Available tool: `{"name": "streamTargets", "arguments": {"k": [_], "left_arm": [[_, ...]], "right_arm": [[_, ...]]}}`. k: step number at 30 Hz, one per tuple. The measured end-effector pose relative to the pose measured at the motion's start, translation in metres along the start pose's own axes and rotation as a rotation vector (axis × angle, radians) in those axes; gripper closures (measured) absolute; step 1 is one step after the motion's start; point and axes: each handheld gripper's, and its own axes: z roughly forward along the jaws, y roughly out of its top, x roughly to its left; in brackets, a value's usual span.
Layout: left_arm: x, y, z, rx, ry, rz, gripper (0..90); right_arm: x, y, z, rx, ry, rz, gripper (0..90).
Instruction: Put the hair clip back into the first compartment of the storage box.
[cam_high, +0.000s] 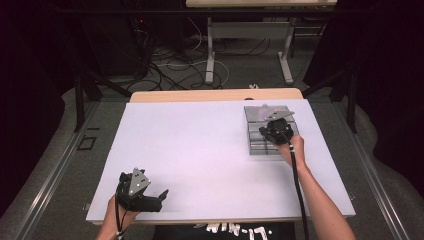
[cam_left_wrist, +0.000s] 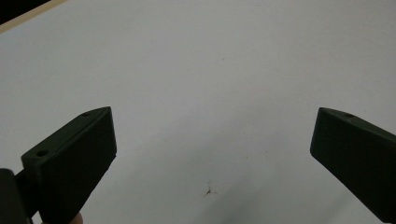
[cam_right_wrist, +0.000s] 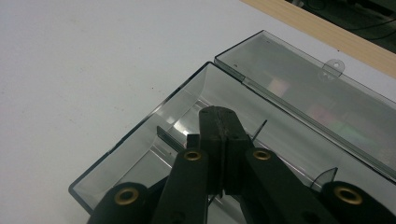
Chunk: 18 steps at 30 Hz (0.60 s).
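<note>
My left gripper (cam_high: 161, 196) hovered near the table's (cam_high: 200, 150) front-left edge, jaws spread wide over bare white surface. My right gripper (cam_right_wrist: 219, 122), jaws pressed together on nothing I could see, sat over the clear plastic box (cam_right_wrist: 154, 126), its lid (cam_right_wrist: 308, 93) open toward the far wooden edge.

The tabletop (cam_high: 200, 150) is white with a pale wood edge. The open box (cam_right_wrist: 196, 102) is smoky grey, see-through plastic. Both hand-held grippers, left (cam_high: 150, 197) and right (cam_right_wrist: 219, 130), are black, with brass-coloured pivots on the right.
</note>
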Motion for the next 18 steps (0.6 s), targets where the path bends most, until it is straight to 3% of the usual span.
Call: {"name": "streamTargets", "arguments": {"k": [18], "left_arm": [[0.0,0.0,0.0,-0.005,0.006,0.001,0.3]], "right_arm": [[0.005,0.005,0.014,0.007,0.016,-0.023,90.0]]}}
